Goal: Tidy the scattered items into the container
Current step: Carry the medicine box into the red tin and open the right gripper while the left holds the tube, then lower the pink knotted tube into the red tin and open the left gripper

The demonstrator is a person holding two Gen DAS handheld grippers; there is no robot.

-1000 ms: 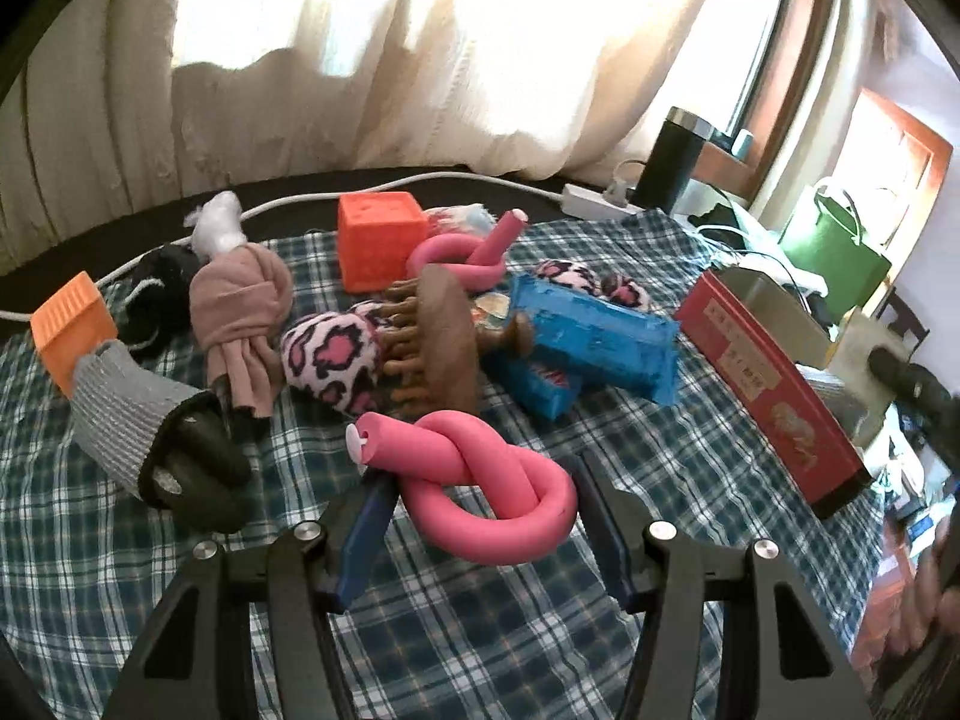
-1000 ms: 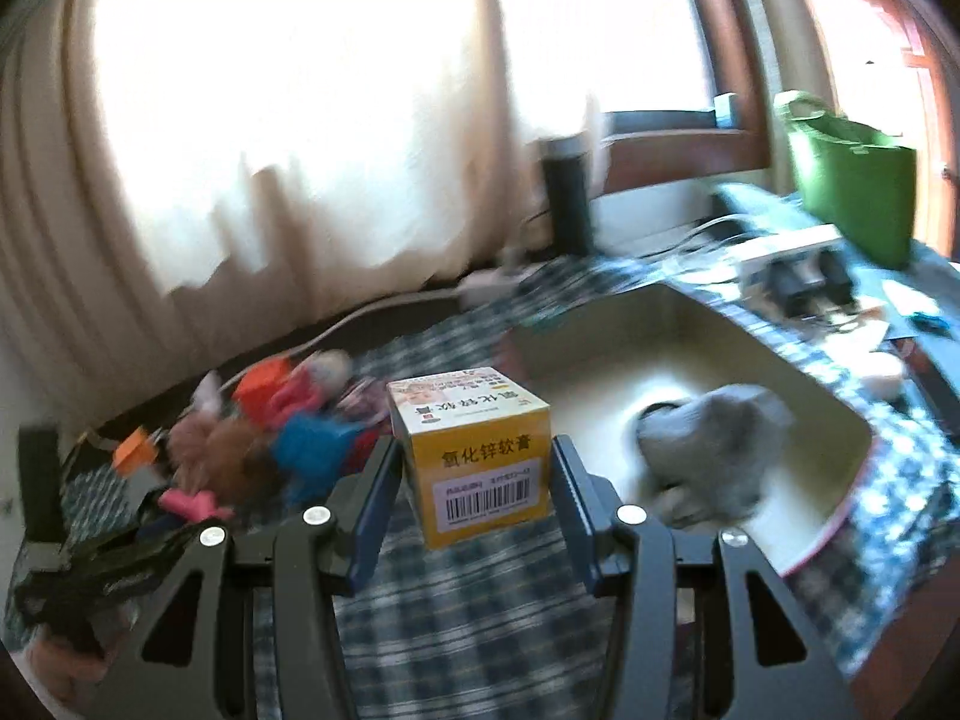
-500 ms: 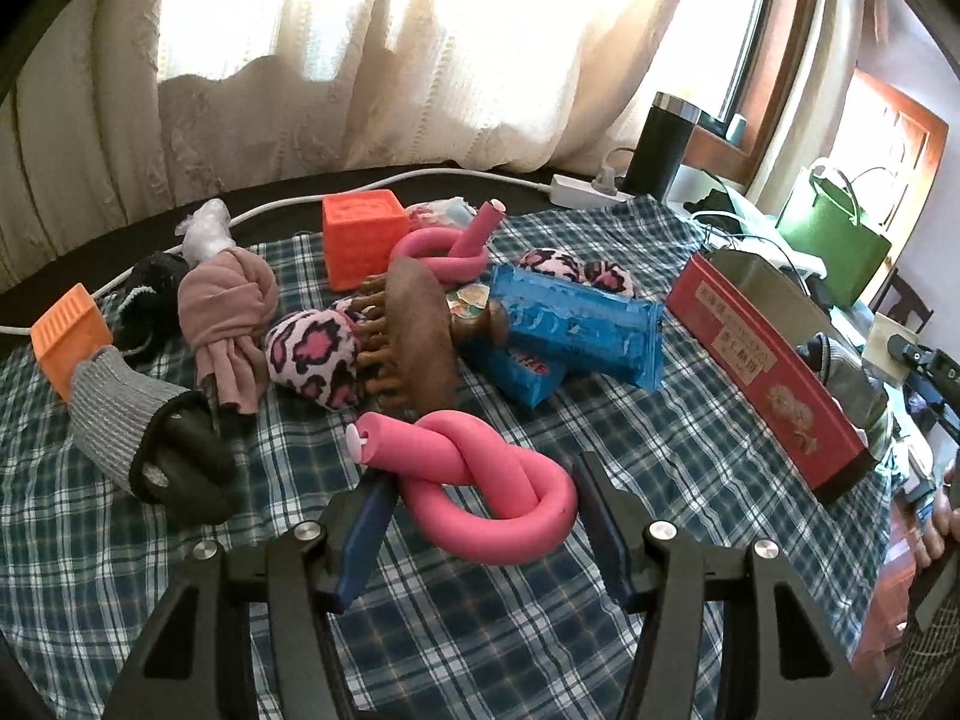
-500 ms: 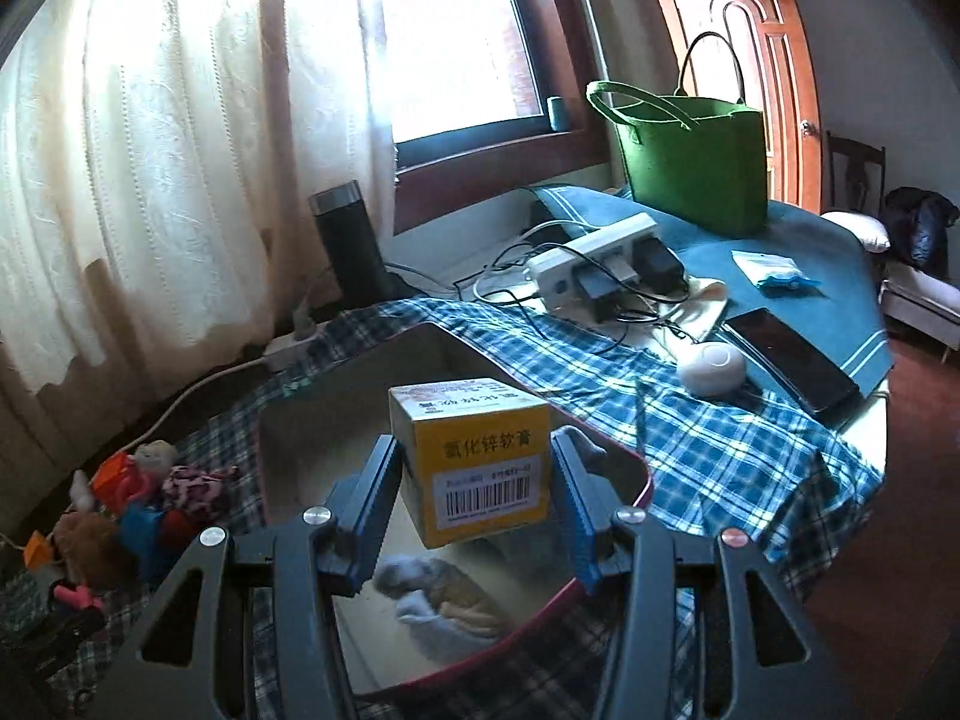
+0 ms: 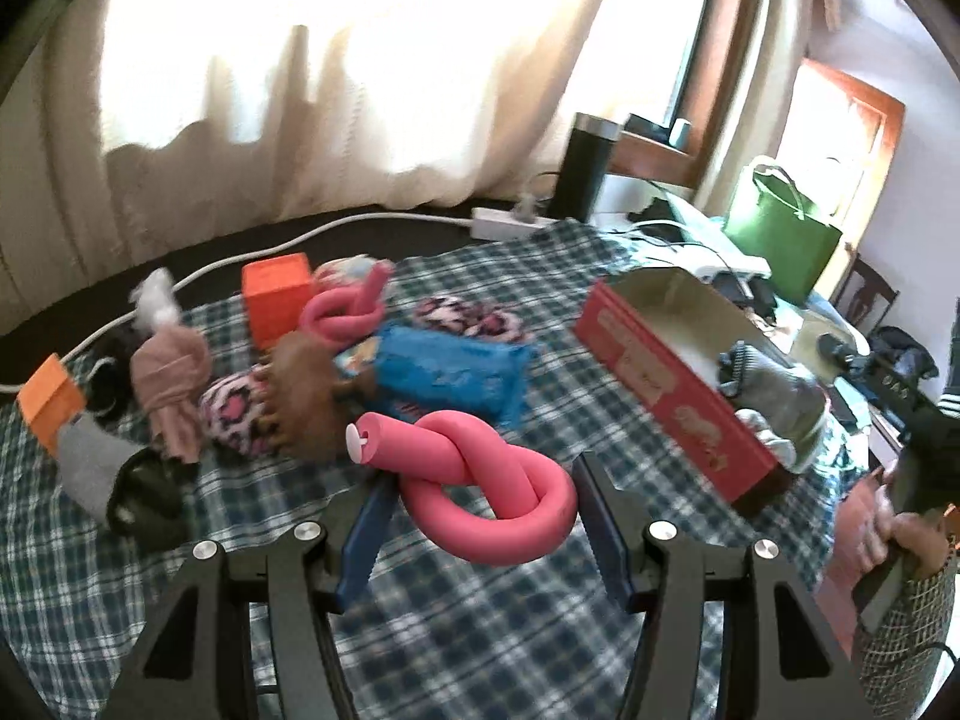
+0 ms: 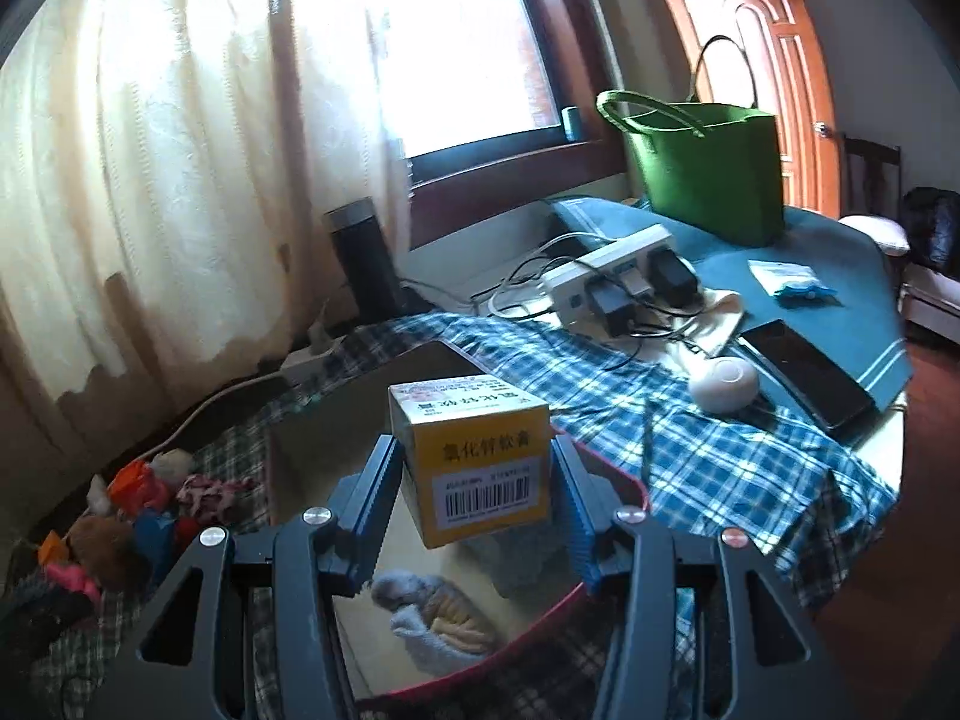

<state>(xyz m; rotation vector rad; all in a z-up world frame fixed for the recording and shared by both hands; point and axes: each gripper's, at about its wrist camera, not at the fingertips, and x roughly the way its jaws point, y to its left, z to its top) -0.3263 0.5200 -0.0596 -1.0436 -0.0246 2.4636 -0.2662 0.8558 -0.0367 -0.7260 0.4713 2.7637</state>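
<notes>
My left gripper (image 5: 480, 501) is shut on a knotted pink foam roller (image 5: 480, 480) and holds it above the plaid cloth. The red box container (image 5: 666, 384) lies to the right with grey socks (image 5: 774, 384) inside. My right gripper (image 6: 477, 495) is shut on a yellow carton (image 6: 474, 450) and holds it over the container (image 6: 624, 492), where a rolled sock (image 6: 438, 612) lies. Scattered items sit behind the left gripper: a blue packet (image 5: 450, 372), a brown comb (image 5: 306, 396), a leopard ball (image 5: 234, 414), an orange cube (image 5: 276, 294).
A black tumbler (image 5: 585, 165), a white power strip (image 6: 612, 282), a green bag (image 6: 702, 168), a phone (image 6: 804, 378) and a white puck (image 6: 723, 384) lie beyond the container. A grey sock (image 5: 96, 462) and a pink cloth (image 5: 171, 390) lie at left.
My left gripper has risen and turned right with the pink roller, bringing the container closer. My right gripper has swung over the container with the yellow carton.
</notes>
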